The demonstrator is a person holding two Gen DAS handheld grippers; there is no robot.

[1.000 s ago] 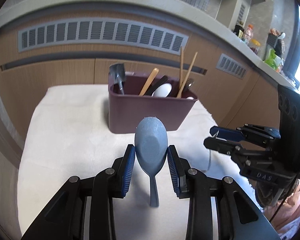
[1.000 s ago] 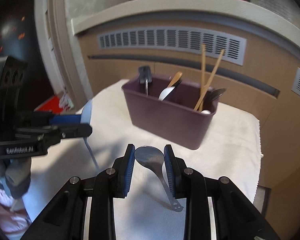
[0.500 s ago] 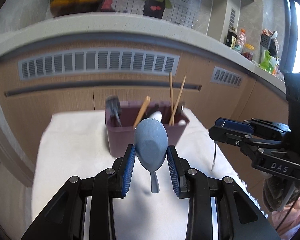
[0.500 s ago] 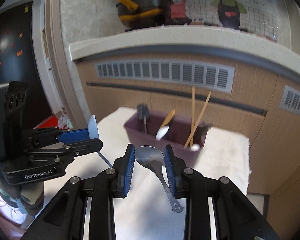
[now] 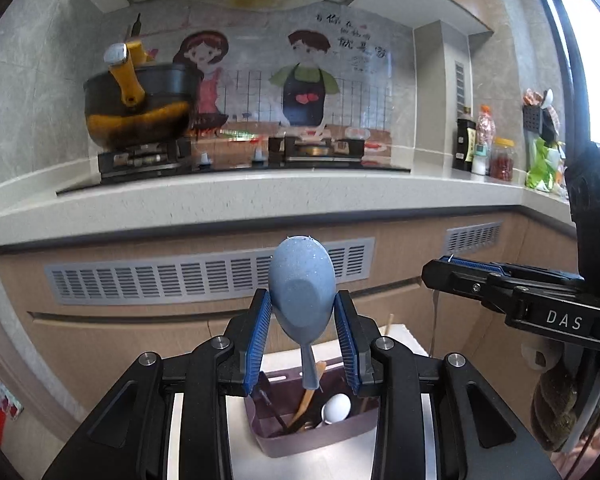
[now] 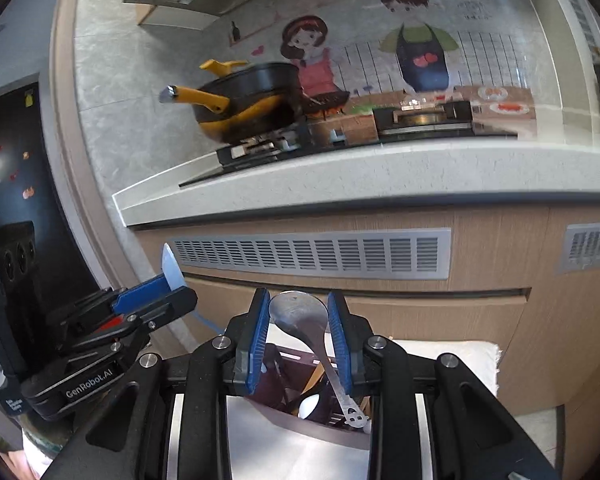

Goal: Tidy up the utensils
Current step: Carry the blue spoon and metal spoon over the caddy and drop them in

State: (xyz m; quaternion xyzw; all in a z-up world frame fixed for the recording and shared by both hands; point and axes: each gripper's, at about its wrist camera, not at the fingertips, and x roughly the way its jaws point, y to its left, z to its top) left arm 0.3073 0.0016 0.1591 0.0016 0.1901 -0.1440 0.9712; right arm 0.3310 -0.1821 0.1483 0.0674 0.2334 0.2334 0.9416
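blue pads of the left gripper clamp the bowl of a pale blue plastic spoon, bowl up, handle hanging down. the right gripper likewise pinches a steel spoon by its bowl, its handle slanting down over the maroon utensil caddy. the caddy sits below both grippers on a white cloth, holding chopsticks, a wooden utensil and a white spoon. beyond runs a counter with a yellow-handled pan.
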